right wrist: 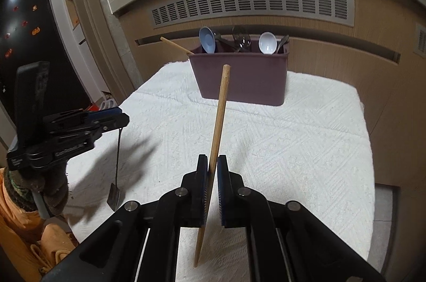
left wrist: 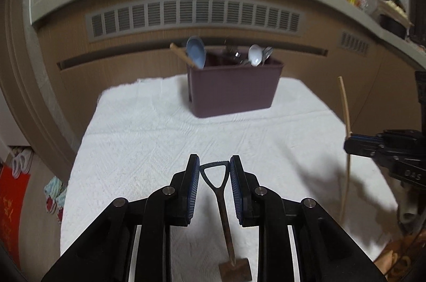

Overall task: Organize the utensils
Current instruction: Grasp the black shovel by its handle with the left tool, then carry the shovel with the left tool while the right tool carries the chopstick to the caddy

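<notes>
My left gripper (left wrist: 214, 166) is shut on the triangular handle of a small dark shovel-shaped utensil (left wrist: 225, 215), which hangs down above the white cloth (left wrist: 149, 138); it also shows in the right wrist view (right wrist: 117, 164). My right gripper (right wrist: 212, 164) is shut on a wooden chopstick (right wrist: 217, 132), held nearly upright; it also shows in the left wrist view (left wrist: 346, 132). A maroon utensil holder (left wrist: 231, 87) stands at the far side of the cloth with a blue spoon (left wrist: 196, 52), a white spoon (left wrist: 255, 55), metal utensils and another chopstick in it.
The cloth-covered table stands against a beige cabinet with a long vent grille (left wrist: 194, 16). A counter (left wrist: 386, 23) with bottles and a pan runs above. A black fridge door with magnets (right wrist: 24, 28) is at the left.
</notes>
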The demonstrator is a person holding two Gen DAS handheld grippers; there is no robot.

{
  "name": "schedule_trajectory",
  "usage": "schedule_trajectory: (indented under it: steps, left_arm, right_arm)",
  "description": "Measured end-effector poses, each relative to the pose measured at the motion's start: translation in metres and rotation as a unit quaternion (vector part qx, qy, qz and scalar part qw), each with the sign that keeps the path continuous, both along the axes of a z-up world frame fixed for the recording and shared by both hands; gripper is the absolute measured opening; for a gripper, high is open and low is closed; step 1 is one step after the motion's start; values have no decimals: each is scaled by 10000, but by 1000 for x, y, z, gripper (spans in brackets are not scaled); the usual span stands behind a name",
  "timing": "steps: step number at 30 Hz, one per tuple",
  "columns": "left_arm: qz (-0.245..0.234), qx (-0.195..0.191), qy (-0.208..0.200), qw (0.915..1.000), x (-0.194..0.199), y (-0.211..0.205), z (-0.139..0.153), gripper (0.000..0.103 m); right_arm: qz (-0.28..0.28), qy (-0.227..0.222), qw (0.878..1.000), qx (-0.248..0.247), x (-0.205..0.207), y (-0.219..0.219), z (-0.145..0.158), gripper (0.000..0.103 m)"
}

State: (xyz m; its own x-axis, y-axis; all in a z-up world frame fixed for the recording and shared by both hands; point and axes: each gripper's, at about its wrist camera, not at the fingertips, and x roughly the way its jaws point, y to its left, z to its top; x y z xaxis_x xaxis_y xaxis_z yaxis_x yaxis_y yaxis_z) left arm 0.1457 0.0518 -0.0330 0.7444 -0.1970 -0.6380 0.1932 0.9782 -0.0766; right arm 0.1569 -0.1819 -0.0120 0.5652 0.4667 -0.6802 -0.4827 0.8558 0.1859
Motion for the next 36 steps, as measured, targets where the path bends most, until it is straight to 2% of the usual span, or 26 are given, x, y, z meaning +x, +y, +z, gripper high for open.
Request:
schedule_trajectory:
  steps: [4,8,11,15,20,23,26,29,36]
  left_arm:
    - [-84,-71,-379,9992,-16,-2,25,24]
    - [-231,-65,-915,9955,-19,-7,67,24]
    - [-297,-22,-1485,9885,-9,-13,114,24]
    - [-147,35,-2217,9750,23,-20,176,24]
    - [-147,-42,-2785,9603,60,-25,218,24]
    - [-120,-78,-2864,9580,89,-27,223,24]
    - [-103,-235,-2633,9644,130,-27,213,24]
    - [-84,-286,-2364,9712,164,-30,190,24]
    - [-48,-312,-1607,9865,224,-32,107,24]
  right_arm:
    - [-97,-238,9997,-57,-13,-1,18,5]
    - [-247,-611,9978,-66,-20,-4,44,5]
    - [-361,-1080,9934,-147,-16,-6,79,5]
    - [-558,-1891,9798,-335,11,-2,147,5]
    - [-845,-2412,9664,-255,58,-2,207,5]
    - [-956,-2513,9631,-110,85,-7,220,5]
    - [-970,-2393,9661,-15,112,-4,214,5]
    - [-927,-2081,9737,21,149,5,187,5]
    - [-752,-1201,9898,-122,206,25,104,5]
